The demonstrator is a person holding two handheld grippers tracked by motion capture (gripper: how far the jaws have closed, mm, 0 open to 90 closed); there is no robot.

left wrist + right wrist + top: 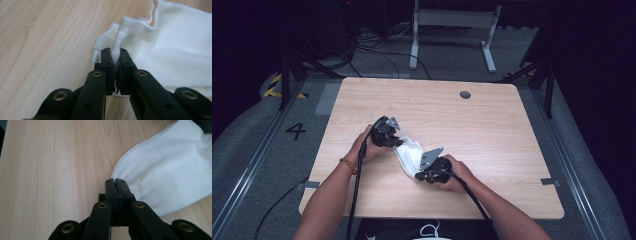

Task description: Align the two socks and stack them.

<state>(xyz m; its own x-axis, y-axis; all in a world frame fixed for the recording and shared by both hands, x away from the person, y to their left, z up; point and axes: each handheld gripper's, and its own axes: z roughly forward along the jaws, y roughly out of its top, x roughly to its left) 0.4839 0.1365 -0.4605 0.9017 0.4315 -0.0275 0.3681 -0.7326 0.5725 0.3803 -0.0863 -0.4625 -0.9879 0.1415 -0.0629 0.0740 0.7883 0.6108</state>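
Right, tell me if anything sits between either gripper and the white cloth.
Nothing visible does. The left gripper is shut on a bunched edge of the white cloth, and the right gripper is shut on another edge of it. The cloth lies on the bare wooden table, between the two.

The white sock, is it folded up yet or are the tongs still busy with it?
Not folded yet. Done: both tongs have a grip. The left tongs pinch the ribbed cuff of the white sock, and the right tongs pinch its other end. In hand: the sock is held between them on the table. Left, probably: folding it and letting go.
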